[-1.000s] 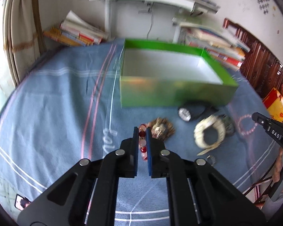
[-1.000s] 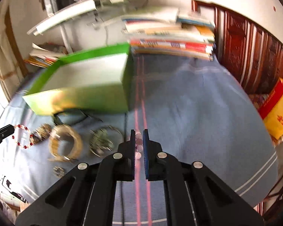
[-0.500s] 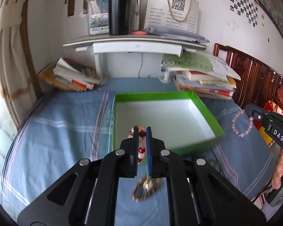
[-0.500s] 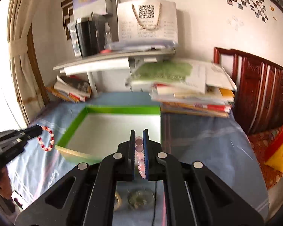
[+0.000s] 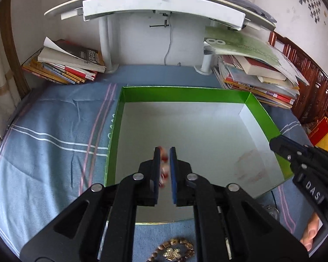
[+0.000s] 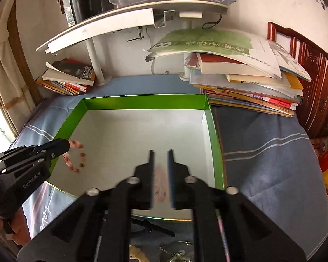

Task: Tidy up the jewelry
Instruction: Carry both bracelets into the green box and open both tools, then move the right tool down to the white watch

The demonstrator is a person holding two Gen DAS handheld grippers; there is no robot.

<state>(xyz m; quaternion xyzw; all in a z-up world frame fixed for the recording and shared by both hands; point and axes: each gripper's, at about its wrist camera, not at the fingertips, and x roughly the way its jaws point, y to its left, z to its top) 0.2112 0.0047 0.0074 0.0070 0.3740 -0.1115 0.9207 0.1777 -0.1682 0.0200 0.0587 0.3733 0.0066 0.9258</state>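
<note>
A green box with a white floor lies open on the blue cloth; it also shows in the right wrist view. My left gripper is over the box with a blurred red-and-white bead bracelet between its slightly parted jaws. In the right wrist view the bracelet hangs at the left gripper's tip. My right gripper has parted jaws, and a blurred pink bracelet is falling between them. A pink smear shows in the box near the right gripper.
A brown bead bracelet with a gold flower lies on the cloth in front of the box. More jewelry lies below the right gripper. Book stacks stand at back left and back right. A white shelf overhangs.
Both grippers have moved forward and down over the box. The right gripper's jaws have parted and its pink bracelet is dropping. The left jaws have widened slightly around the red bracelet.
</note>
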